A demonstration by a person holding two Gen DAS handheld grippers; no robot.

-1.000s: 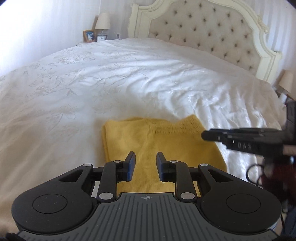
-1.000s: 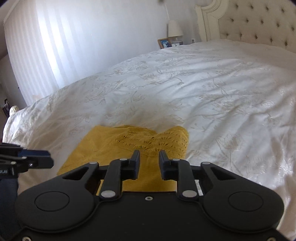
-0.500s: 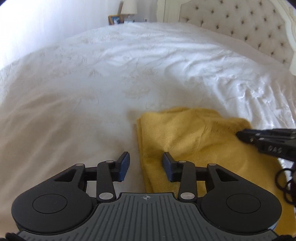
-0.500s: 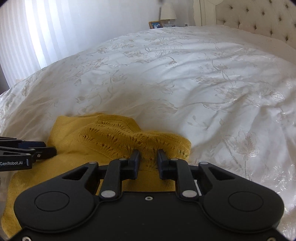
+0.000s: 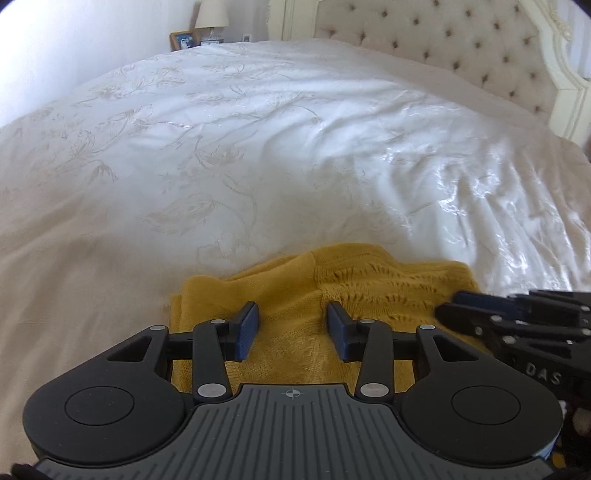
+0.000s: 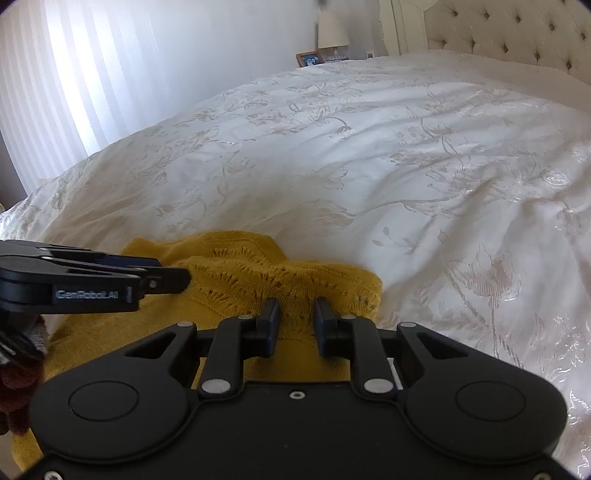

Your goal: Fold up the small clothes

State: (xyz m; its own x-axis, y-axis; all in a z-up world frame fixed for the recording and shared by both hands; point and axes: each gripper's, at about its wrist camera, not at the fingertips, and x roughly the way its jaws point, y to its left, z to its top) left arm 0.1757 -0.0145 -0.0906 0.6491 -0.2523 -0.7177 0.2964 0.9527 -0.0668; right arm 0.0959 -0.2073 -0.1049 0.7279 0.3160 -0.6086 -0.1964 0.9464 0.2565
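Note:
A mustard-yellow knitted garment lies folded on the white bed; it also shows in the right wrist view, with an openwork knit band along its far edge. My left gripper is open, low over the garment's left part, jaws wide apart with nothing between them. My right gripper is open with a narrower gap, low over the openwork band near the garment's right corner. Each gripper shows in the other's view: the right one and the left one.
The white embroidered bedspread spreads wide beyond the garment. A tufted cream headboard stands at the far right. A nightstand with a lamp and a picture frame is at the far side. Bright curtains hang at left.
Both grippers have come down closer to the garment. My left gripper has swung right, back over the garment, and its jaws have opened wider. The right jaws have widened slightly.

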